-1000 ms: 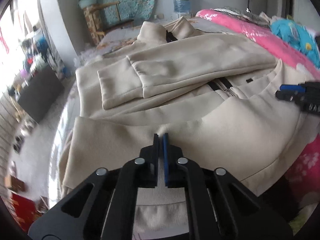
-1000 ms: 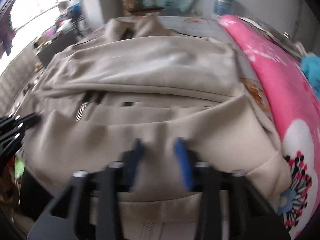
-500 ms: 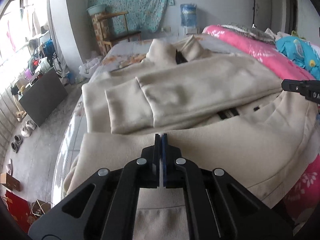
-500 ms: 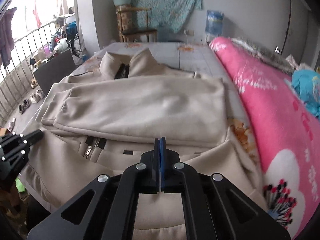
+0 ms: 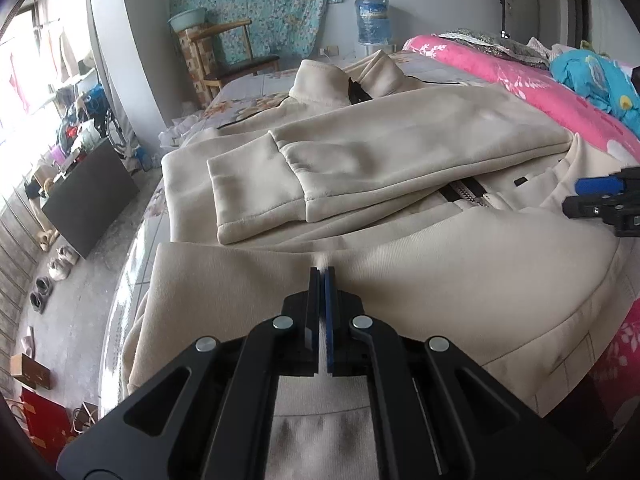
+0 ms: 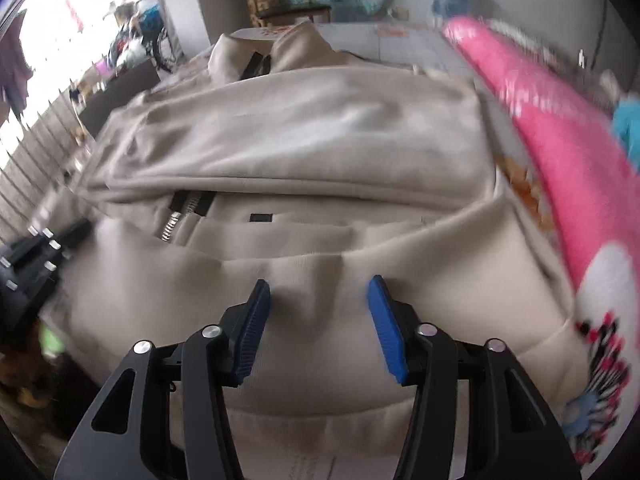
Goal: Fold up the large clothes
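Lying across the bed (image 5: 248, 92), the beige jacket (image 5: 400, 152) has both sleeves folded over its front and its hem turned up toward the collar. Left gripper (image 5: 322, 270) is pinched tight on the folded hem edge, a small pucker of cloth rising right at its tips. Right gripper (image 6: 316, 294), its jaws opening, stands over the same fold with cloth bulging between the blue pads (image 6: 256, 320), neither one pressing it.

Left view is sharp and gives what the other misses: both cuffs (image 5: 256, 196) stacked one over the other, a wooden chair (image 5: 232, 56), a water bottle (image 5: 374, 20) and shoes (image 5: 60, 262) on the floor. It also catches the right gripper's tips at the frame's right edge, spread.

Right view is blurred, yet it alone shows the zip (image 6: 176, 220) fully, a small dark tag (image 6: 262, 217) beside it, and the pink blanket (image 6: 568, 152) running along the jacket's far side. Left gripper appears there as a dark smear at the left edge.
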Motion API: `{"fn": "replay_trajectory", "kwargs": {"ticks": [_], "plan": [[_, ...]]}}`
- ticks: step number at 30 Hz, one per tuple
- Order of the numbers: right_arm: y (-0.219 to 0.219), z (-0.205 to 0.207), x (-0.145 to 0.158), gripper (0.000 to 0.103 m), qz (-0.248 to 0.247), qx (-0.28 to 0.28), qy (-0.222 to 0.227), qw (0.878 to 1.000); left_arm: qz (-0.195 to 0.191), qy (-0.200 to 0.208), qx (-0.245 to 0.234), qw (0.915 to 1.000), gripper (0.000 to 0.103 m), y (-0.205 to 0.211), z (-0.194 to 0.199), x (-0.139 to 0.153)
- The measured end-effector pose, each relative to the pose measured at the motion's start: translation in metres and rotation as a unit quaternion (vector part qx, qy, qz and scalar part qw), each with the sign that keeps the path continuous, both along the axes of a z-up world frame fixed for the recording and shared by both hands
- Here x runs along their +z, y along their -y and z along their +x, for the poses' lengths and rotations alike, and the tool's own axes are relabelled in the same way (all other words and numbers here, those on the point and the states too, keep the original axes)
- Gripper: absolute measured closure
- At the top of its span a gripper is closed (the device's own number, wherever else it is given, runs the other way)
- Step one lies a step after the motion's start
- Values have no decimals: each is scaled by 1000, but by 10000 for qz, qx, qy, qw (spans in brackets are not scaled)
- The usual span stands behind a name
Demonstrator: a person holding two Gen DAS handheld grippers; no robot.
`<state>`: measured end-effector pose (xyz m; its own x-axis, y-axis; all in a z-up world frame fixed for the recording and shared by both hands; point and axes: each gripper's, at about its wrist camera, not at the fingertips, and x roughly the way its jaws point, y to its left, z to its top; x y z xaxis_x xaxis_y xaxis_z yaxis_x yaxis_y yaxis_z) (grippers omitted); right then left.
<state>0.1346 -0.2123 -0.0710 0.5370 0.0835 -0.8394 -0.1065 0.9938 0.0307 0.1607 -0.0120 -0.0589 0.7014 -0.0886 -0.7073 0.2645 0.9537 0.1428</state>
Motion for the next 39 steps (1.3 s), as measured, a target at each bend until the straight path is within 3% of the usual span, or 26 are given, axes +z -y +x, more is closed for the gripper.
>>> {"fn": "replay_trajectory", "kwargs": {"ticks": [1, 4, 10, 17, 23, 26, 29, 31, 33, 37, 39], "plan": [[-3, 1, 1, 92, 40, 34, -37, 10000, 15, 19, -8, 10000, 101, 0, -1, 1], [-8, 1, 5, 98, -181, -3, 28, 9998, -91, 163, -8, 9998, 101, -1, -5, 10], [1, 3, 52, 99, 9, -359, 875, 9955, -290, 848, 101, 9959, 102, -7, -6, 52], [-6, 36, 1, 99, -259, -314, 453, 9981, 289, 491, 121, 9983, 101, 6, 22, 5], [-11, 34, -1, 99, -343, -313, 496, 9977, 457, 408, 79, 9981, 96, 5, 21, 0], [-10, 32, -3, 99, -332, -325, 515, 9976, 193, 481, 199, 9985, 90, -5, 15, 16], [-9, 32, -3, 99, -335, -323, 543, 9974, -388, 657, 103, 9970, 89, -12, 4, 36], [-8, 34, -2, 98, -315, -323, 552, 9975, -1021, 402, -303, 9935, 89, -7, 0, 43], [-6, 34, -2, 98, -253, -326, 551, 9976, -1313, -11, -677, 9890, 89, 9, 3, 37], [2, 35, -2, 98, 32, -346, 554, 9979, -1218, -563, -1046, 9854, 90, 45, 12, 9], [10, 34, -1, 96, 227, -350, 498, 9979, -1187, -525, -943, 9870, 90, 49, 14, 1]]}}
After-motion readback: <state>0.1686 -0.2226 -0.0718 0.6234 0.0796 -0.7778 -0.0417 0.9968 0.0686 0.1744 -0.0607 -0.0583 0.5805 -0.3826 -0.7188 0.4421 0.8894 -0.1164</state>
